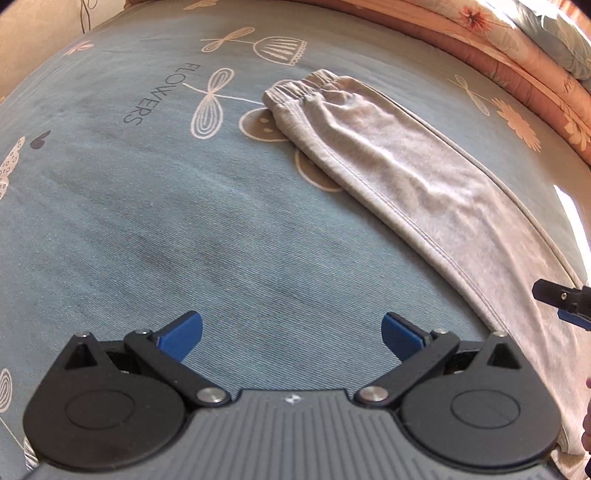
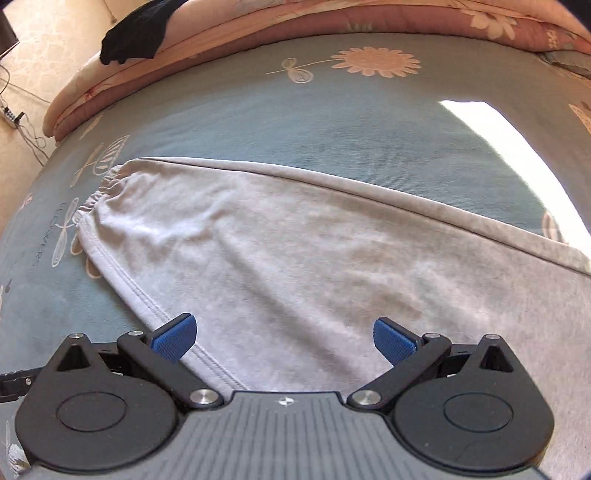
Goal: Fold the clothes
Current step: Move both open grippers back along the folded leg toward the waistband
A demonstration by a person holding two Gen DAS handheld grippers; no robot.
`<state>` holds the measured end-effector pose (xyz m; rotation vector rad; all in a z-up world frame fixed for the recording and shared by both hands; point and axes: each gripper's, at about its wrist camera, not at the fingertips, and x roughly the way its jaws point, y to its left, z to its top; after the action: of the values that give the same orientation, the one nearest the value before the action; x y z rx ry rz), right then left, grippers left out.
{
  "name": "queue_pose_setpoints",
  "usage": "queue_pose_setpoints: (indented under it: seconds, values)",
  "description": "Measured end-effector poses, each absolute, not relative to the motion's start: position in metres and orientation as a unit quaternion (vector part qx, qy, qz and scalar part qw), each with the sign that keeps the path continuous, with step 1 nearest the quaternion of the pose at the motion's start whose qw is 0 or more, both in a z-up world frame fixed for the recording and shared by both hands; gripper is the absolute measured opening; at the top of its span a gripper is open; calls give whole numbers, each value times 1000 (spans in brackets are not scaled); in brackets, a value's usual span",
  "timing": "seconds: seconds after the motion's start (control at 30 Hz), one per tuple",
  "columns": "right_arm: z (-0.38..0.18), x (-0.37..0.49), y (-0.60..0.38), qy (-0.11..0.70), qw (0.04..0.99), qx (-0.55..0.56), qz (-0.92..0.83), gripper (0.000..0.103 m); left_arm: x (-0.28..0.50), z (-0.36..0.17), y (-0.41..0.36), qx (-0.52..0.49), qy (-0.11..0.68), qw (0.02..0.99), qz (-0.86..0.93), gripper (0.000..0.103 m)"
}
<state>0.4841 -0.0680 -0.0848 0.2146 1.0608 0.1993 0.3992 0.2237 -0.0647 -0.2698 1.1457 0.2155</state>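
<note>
Trousers (image 2: 295, 258) are being judged soft and limp; cuff (image 1: 299, 88) at eleven o'clock is being suggested. Both grippers (image 1: 291, 336) (image 2: 284, 338) are being held apart.

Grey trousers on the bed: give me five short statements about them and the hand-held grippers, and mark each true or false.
1. The left hand-held gripper is open over bare blue bedsheet. True.
2. The right hand-held gripper is clamped on the grey trousers. False: its fingers are spread apart above the cloth and hold nothing.
3. The trousers' elastic waistband lies at the end far from both grippers. True.
4. The trousers hang off the edge of the bed. False: they lie flat on the sheet.
5. A dark garment rests on the pink quilt. True.
</note>
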Motion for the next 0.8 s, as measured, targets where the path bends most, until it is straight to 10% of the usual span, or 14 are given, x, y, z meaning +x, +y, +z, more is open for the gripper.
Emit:
queue_pose_setpoints:
  seconds: [0.8]
  values:
    - [-107,485,-200,462,869,175,28,103,374,-28,117,-64,539,838,62,102]
